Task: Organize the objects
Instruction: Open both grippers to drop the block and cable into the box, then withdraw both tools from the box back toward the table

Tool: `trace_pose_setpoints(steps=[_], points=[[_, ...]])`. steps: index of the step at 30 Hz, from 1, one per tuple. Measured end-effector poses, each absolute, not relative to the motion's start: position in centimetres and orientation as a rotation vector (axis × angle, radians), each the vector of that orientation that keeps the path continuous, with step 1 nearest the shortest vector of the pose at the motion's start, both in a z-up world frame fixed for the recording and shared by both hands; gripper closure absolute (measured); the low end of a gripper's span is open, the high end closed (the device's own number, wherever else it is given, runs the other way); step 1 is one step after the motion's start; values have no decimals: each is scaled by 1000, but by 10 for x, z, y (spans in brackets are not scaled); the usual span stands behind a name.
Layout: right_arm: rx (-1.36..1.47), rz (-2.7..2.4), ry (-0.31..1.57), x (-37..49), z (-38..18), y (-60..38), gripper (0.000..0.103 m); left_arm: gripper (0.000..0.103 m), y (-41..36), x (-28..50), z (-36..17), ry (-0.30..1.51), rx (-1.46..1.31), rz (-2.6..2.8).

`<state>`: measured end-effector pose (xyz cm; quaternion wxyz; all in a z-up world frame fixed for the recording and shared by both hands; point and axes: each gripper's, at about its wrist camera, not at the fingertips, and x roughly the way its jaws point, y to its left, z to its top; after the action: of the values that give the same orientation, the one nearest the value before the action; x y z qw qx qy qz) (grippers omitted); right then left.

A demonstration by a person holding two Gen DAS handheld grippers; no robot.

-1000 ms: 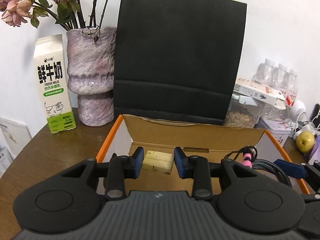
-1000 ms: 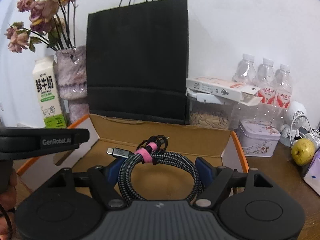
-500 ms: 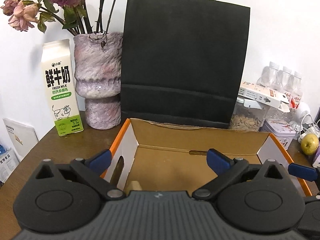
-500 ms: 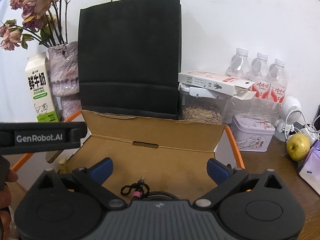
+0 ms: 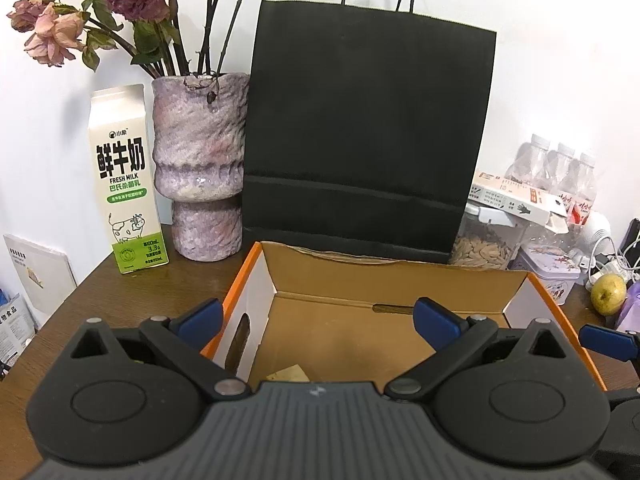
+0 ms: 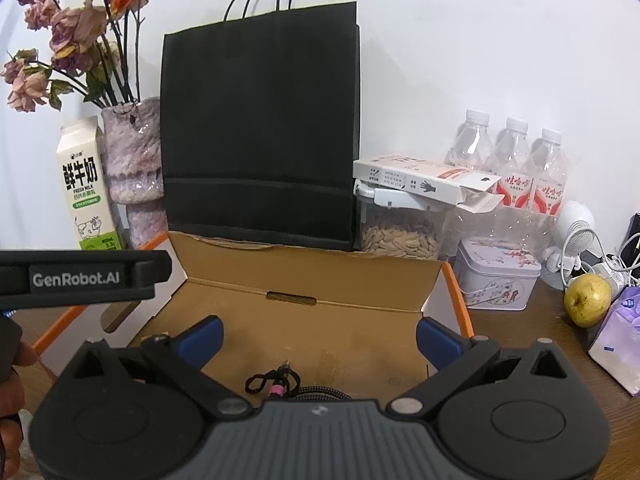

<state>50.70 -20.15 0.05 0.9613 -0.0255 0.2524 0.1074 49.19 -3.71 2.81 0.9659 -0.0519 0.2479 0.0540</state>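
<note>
1. Since a second ago, both jaws have let go: the yellow block [image 5: 289, 373] and coiled cable [image 6: 280, 390] now lie in the box [image 5: 400, 280], below the jaws.
2. Left gripper [image 5: 318, 320] and right gripper [image 6: 318, 334] gape fully, empty.
3. Lift both straight up, clear of the box walls.

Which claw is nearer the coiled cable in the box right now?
Right. The right claw hangs open directly over the coiled cable; the left claw is open above the box's other side.
</note>
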Motion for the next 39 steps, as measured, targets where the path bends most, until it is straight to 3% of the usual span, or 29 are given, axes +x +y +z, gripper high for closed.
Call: trace_pose_setpoints(steps=[39], points=[[-58,259,380,361,45,-212,0,0,-22,348,81,380,-103,73]])
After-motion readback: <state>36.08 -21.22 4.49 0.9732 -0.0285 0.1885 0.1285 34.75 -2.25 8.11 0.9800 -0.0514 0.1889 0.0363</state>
